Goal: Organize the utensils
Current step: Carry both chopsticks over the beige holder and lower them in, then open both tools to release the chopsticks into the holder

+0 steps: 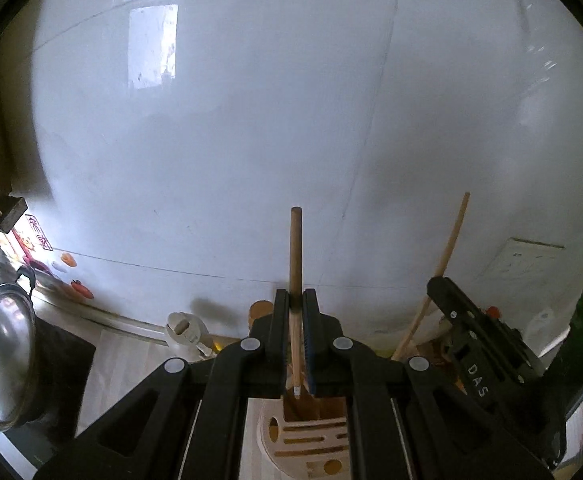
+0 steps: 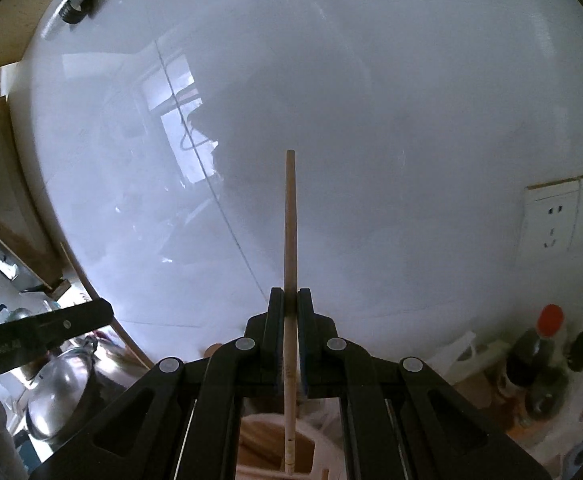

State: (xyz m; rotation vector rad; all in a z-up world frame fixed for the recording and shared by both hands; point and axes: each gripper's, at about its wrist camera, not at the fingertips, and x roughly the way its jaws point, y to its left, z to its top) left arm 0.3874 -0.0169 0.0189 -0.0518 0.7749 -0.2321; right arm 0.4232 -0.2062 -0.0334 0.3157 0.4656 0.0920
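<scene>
Above a slotted wooden holder (image 1: 311, 440) at 6 o'clock, each tool, left (image 1: 296, 300) and right (image 2: 290, 298), clamped one slim, pale wooden chopstick (image 1: 295, 256) (image 2: 290, 216), long axis pointing toward 12 o'clock at the white wall (image 1: 251, 140).

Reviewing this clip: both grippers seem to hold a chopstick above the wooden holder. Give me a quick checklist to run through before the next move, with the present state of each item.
1. Left gripper shut on its chopstick: ok, stick pinched between the jaws.
2. Right gripper shut on its chopstick: ok.
3. Each stick in line with its fingers: ok, neither looks skewed.
4. Lower tip of left stick over a square opening of the wooden holder: ok, seemingly; height above it cannot tell.
5. Lower tip of right stick over the holder: ok; which slot cannot tell.
6. Grippers apart from each other: ok, a gap shows in the left view.
</scene>
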